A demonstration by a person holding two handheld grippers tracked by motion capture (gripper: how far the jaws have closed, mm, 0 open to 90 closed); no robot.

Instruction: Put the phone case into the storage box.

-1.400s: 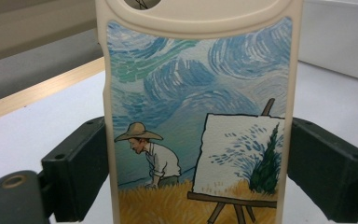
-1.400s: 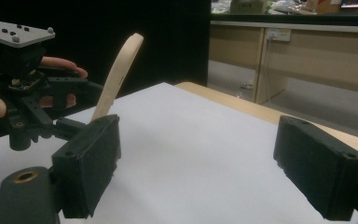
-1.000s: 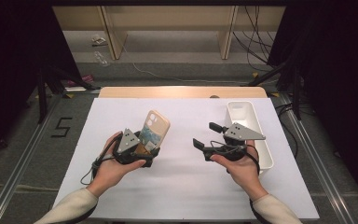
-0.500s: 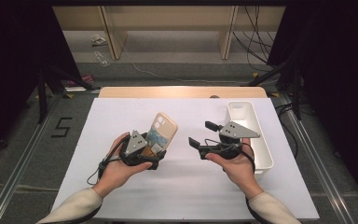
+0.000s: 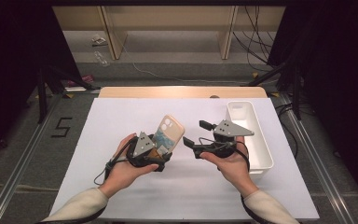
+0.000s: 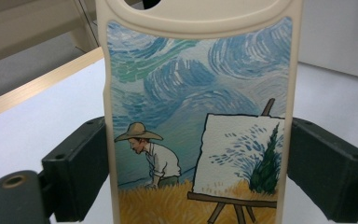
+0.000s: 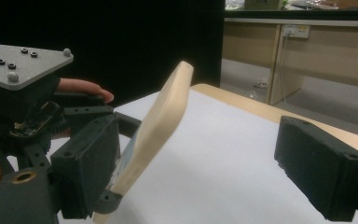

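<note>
A cream phone case (image 5: 170, 133) with a painted scene of a man in a straw hat and an easel is tilted up above the white table. My left gripper (image 5: 161, 151) is shut on its lower end; in the left gripper view both black jaws press the sides of the case (image 6: 196, 116). My right gripper (image 5: 196, 134) is open just right of the case and points at it. In the right gripper view the case (image 7: 161, 126) stands edge-on close to the left jaw, touched by neither jaw of the right gripper (image 7: 205, 172).
A long white tray (image 5: 263, 140) lies at the table's right side, just behind my right hand. The white table sheet (image 5: 121, 116) ends at a wooden edge (image 5: 182, 92) at the back. Shelving and cables stand beyond it.
My left hand has carried the phone case to the right, closer to the right gripper. The right gripper has barely moved.
</note>
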